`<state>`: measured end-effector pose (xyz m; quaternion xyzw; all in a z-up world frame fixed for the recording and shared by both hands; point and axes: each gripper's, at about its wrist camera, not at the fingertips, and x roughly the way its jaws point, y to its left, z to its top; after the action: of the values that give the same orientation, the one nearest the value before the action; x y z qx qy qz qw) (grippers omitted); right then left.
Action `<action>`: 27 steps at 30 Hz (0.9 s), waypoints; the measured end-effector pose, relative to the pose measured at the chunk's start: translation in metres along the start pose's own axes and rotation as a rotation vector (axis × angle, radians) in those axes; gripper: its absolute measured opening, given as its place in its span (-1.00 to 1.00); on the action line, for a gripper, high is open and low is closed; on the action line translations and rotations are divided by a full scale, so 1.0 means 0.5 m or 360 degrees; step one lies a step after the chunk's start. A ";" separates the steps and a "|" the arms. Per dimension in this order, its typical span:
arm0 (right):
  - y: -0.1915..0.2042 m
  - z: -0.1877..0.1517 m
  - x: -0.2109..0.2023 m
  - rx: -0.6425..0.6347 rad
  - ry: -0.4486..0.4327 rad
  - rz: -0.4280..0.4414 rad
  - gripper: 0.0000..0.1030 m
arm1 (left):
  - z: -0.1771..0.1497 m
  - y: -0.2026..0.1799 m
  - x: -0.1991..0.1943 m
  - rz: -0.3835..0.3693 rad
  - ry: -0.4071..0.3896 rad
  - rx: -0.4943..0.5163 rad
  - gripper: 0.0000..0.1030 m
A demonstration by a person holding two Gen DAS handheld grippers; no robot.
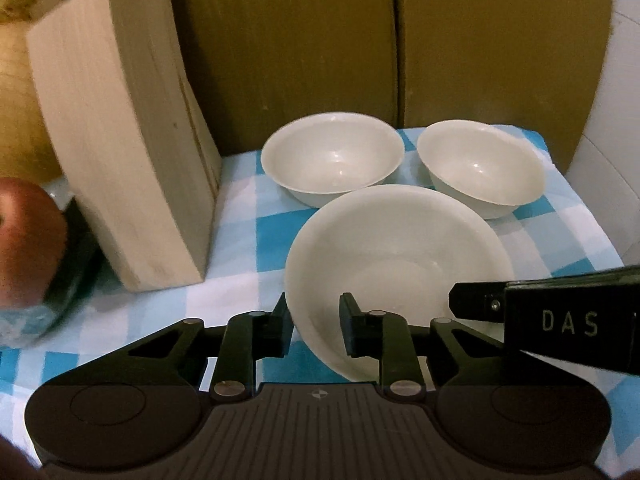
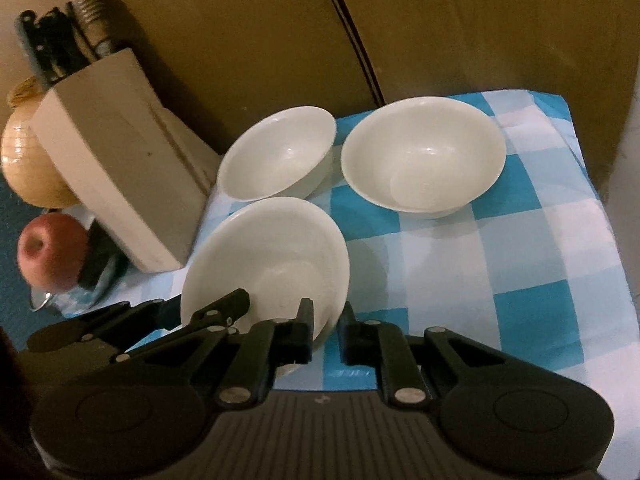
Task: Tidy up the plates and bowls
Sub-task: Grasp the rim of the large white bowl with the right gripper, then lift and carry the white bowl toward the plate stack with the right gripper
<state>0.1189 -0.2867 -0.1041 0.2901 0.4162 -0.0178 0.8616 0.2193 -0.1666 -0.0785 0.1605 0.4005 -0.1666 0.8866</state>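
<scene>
Bowls: 2, plate: 1. L tongs + R tongs both clamp plate rim.

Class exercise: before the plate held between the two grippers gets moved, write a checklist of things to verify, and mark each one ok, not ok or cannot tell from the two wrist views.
1. Left gripper shut on the plate rim: ok.
2. Right gripper shut on the plate's opposite rim: ok.
3. Plate apart from left bowl and right bowl: cannot tell, edges overlap in view.
4. Both bowls upright on the checked cloth: ok.
5. Plate apart from the knife block: ok.
</scene>
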 end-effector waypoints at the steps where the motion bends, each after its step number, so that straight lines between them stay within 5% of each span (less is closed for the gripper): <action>1: 0.003 -0.004 -0.007 -0.0005 -0.0001 0.0009 -0.81 | -0.005 0.003 -0.012 -0.0003 -0.0006 -0.0001 -0.39; 11: 0.051 -0.064 -0.082 -0.0108 -0.0002 0.0060 -0.80 | -0.058 0.008 -0.106 0.0022 -0.0050 -0.0006 -0.33; 27: 0.053 -0.172 -0.126 -0.0158 0.0134 0.0064 -0.80 | -0.168 -0.014 -0.184 -0.0027 0.0067 0.0012 -0.26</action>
<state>0.0239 -0.2336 -0.0872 0.2558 0.4467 0.0326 0.8567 0.1035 -0.1225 -0.0621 0.1638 0.4199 -0.1722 0.8759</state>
